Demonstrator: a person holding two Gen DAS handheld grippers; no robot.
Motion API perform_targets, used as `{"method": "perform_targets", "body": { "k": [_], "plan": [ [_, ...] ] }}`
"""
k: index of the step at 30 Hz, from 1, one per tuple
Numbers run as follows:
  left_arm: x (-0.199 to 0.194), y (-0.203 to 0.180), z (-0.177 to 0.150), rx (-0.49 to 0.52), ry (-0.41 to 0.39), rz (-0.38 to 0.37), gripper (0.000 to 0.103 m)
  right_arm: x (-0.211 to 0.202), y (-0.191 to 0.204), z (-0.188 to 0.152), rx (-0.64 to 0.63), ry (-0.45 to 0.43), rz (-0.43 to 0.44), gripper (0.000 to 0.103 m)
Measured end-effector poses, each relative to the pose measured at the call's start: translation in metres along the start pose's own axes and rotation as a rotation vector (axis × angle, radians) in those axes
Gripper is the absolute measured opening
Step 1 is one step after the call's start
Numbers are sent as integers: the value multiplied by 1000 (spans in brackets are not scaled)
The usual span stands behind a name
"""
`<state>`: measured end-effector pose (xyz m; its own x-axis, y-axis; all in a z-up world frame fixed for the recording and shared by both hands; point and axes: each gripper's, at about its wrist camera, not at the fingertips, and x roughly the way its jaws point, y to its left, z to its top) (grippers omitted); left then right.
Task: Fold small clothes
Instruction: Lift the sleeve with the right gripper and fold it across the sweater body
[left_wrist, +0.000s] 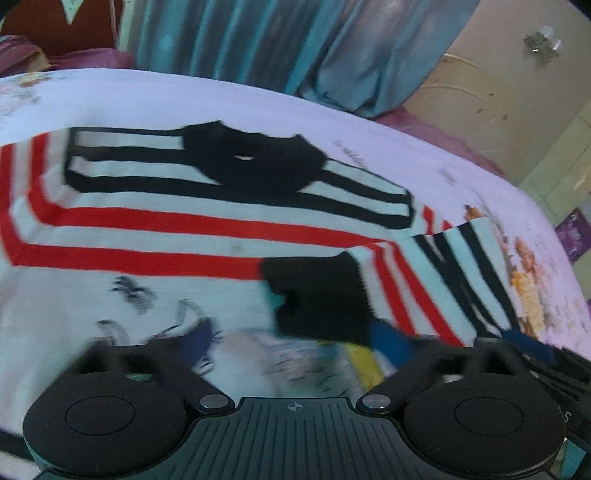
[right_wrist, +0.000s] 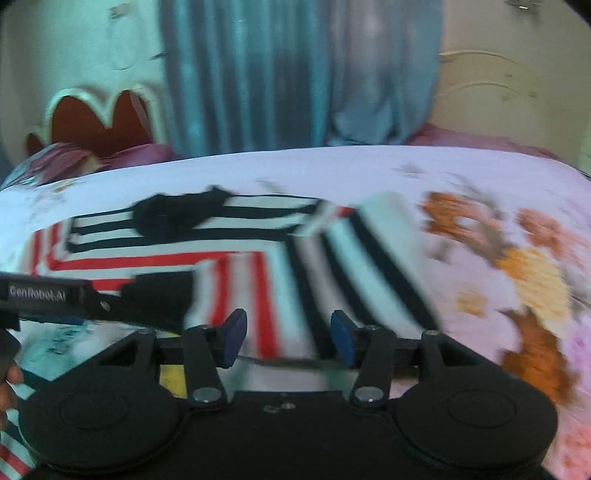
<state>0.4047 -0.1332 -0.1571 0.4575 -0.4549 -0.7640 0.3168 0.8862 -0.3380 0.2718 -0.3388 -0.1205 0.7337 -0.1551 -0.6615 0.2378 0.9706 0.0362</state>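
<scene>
A small white shirt (left_wrist: 155, 225) with red and black stripes and a black collar (left_wrist: 255, 162) lies on the bed. Its right sleeve (left_wrist: 436, 273), with a black cuff (left_wrist: 317, 295), is folded in over the body. My left gripper (left_wrist: 291, 354) is open, its fingers wide apart above the shirt's printed front. My right gripper (right_wrist: 288, 336) is open with blue pads (right_wrist: 341, 334); the folded sleeve (right_wrist: 332, 266) lies between and beyond them. The left gripper's body (right_wrist: 55, 295) shows in the right wrist view at the left.
The bed sheet (right_wrist: 517, 258) is pale with orange flower prints at the right. Teal curtains (right_wrist: 295, 74) hang behind the bed. A red headboard (right_wrist: 99, 122) and purple pillows (right_wrist: 66, 158) are at the far left. A cream door (left_wrist: 480, 92) is at the right.
</scene>
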Motion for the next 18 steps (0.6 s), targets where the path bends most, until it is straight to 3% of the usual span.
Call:
{"method": "perform_targets", "body": {
  "k": [1,4,6,7,9,12,18],
  "plan": [
    [6,-1,1,-4,15,-9,63,-1,-7,-3,13,-1,-24,50],
    [10,-10,-1,26,-8,-9,61,0,-27,-11,60,7,-85,57],
    [14,-15,0,46,-18,-11,35,3,-41,-17,94,18,-119,58],
    [14,-14,0,46,-27,-26,13,3,-48,-21,107,23,-128,60],
    [13,-13,3,31,-32,-31,10,5,-57,-26,133,32,-145,62],
    [-10,-18,14,71,-124,-49,9,6,-61,-30,139,37,-135,61],
    [-58,-4,49,21,-288,-54,7,16,-48,-27,116,43,-88,57]
  ]
}}
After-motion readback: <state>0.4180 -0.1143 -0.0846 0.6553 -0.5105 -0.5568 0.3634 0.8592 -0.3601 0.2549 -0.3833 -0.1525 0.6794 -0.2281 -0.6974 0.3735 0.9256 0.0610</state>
